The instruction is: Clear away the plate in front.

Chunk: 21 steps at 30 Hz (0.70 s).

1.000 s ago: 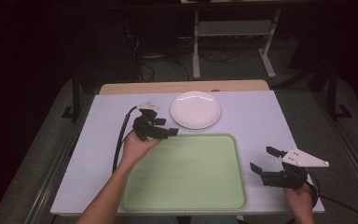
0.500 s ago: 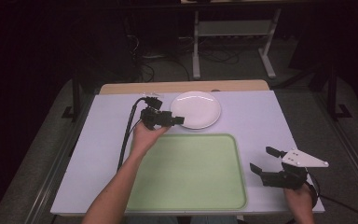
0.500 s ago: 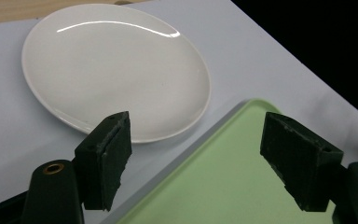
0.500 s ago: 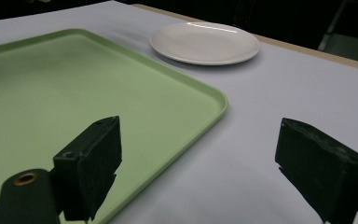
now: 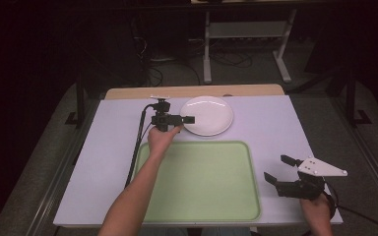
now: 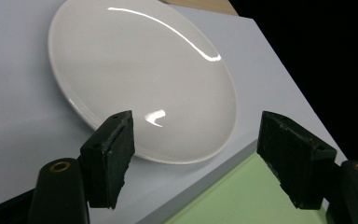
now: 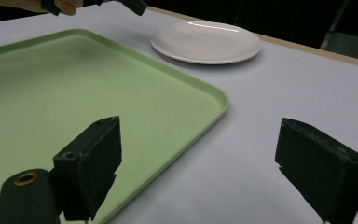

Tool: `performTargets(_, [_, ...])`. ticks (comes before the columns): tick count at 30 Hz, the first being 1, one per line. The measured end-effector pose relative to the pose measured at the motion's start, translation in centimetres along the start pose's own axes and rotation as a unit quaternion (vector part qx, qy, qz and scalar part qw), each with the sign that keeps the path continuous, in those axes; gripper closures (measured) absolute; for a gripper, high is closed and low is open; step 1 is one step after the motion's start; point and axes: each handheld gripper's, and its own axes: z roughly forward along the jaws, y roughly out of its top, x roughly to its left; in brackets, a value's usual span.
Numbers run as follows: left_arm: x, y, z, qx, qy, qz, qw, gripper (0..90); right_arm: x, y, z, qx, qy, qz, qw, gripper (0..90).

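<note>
Both grippers' jaws gape empty: left gripper [image 5: 189, 119] at white plate [image 5: 207, 115], right gripper [image 5: 278, 169] beside green tray [image 5: 197, 182].

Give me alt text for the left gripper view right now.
Two open black jaws frame the near rim of an empty white plate, with nothing held between them. The plate sits on a pale table, and a corner of a green tray shows at lower right.

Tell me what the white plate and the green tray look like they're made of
The white plate looks like glazed ceramic or glossy melamine: sharp bright highlights streak across its smooth surface, though the look alone cannot settle which. The green tray looks like moulded plastic with a matte to satin finish: even pale colour, a soft rounded raised rim, and only a dull sheen instead of crisp reflections.
</note>
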Motion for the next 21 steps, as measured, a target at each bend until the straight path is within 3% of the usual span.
performTargets(2, [0.2,-0.1,0.1,0.0,0.001,-0.01,1.0,27.2,0.0,0.0,0.0,0.0,0.0,0.0,1.0,13.4])
performTargets(3, [0.4,-0.1,0.3,-0.008,0.007,-0.031,0.9995,27.2,0.0,0.0,0.0,0.0,0.001,-0.001,1.0,13.4])
performTargets(4, [0.6,-0.1,0.4,-0.011,0.008,-0.039,0.9991,27.2,0.0,0.0,0.0,0.0,0.002,-0.001,1.0,13.4])
performTargets(7, [0.8,-0.2,0.7,-0.017,0.015,-0.056,0.9982,28.0,0.0,0.0,0.0,0.001,0.004,-0.001,1.0,13.4])
performTargets(9, [1.2,-0.2,1.0,-0.019,0.008,-0.077,0.9968,28.6,0.1,0.0,0.0,0.001,0.005,-0.001,1.0,13.4])
performTargets(10, [1.2,-0.2,1.0,-0.019,0.008,-0.077,0.9968,28.7,0.1,0.0,0.0,0.001,0.005,-0.001,1.0,13.4])
performTargets(12, [1.8,-0.5,1.2,-0.019,0.0,-0.103,0.9945,29.6,0.2,0.0,0.0,0.002,0.008,-0.003,1.0,13.4])
performTargets(17, [2.4,-0.8,1.5,-0.018,0.013,-0.122,0.9923,29.7,0.4,0.1,-0.1,0.002,0.01,-0.009,0.9999,13.4])
performTargets(21, [2.6,-0.8,1.8,-0.017,-0.001,-0.155,0.9878,30.6,0.5,0.1,0.1,0.008,0.011,-0.013,0.9998,13.4])
